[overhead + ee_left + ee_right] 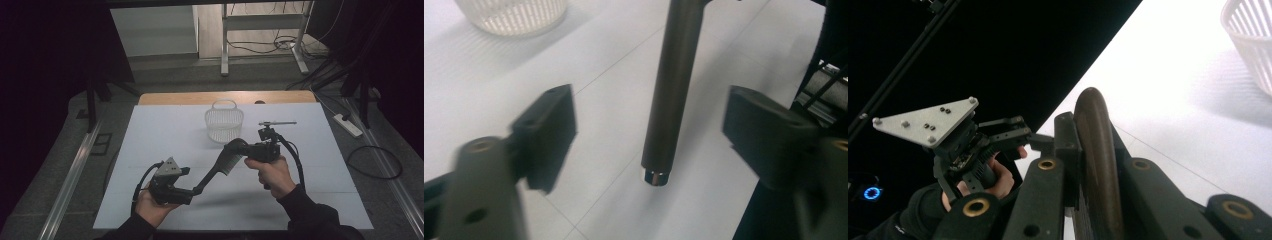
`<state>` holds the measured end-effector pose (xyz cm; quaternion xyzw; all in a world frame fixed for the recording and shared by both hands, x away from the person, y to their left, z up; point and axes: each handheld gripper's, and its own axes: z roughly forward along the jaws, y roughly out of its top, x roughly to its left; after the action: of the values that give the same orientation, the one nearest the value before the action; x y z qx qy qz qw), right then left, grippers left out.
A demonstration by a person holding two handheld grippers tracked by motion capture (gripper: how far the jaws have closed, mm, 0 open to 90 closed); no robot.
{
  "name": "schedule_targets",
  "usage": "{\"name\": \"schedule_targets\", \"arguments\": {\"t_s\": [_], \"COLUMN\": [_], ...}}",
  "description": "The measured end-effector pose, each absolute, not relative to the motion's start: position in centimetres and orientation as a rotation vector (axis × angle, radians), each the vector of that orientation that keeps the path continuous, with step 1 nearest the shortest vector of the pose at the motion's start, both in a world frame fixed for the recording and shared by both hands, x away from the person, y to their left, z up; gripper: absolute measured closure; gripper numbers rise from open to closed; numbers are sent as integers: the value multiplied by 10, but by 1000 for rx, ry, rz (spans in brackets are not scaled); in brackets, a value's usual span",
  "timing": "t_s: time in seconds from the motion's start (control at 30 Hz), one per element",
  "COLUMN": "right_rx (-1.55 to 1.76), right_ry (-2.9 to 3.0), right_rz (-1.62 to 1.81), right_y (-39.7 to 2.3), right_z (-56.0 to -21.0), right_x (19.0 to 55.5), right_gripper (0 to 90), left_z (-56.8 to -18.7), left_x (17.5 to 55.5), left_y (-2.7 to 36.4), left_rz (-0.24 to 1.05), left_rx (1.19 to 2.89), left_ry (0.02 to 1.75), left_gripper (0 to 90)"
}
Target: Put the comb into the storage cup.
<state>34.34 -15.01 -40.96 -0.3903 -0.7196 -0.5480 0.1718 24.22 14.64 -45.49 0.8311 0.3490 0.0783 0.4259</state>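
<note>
Comb (220, 167) head clamped in right gripper (243, 148); handle between open left gripper (192, 192) jaws.

One camera sits high up and looks forward and down on the white table (165, 150) from far off. It sees both hands, the left claw (192, 192) and the right claw (239, 148). The left claw camera looks from very close along its two black jaws at the comb handle (671, 90) between them. The right claw camera looks from very close past the comb (1098, 165) in its jaws. All three see the basket (224, 124).
</note>
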Motion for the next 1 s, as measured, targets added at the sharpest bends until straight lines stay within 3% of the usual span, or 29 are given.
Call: {"name": "schedule_targets", "arguments": {"t_s": [0.17, 0.43, 1.0], "right_rx": [-1104, -1114, -1163], "right_ry": [-2072, -2117, -2202], "right_rz": [-1569, -1586, -1617], "right_y": [-152, -156, -166], "right_z": [-408, -407, -404], "right_x": [343, 344, 348], "right_gripper": [842, 841, 841], "left_z": [-455, -458, -456], "left_x": [243, 246, 240], "left_y": [154, 164, 192], "left_rz": [187, 167, 155], "left_rx": [2048, 2066, 1982], "left_ry": [906, 970, 985], "left_gripper": [111, 41, 0]}}
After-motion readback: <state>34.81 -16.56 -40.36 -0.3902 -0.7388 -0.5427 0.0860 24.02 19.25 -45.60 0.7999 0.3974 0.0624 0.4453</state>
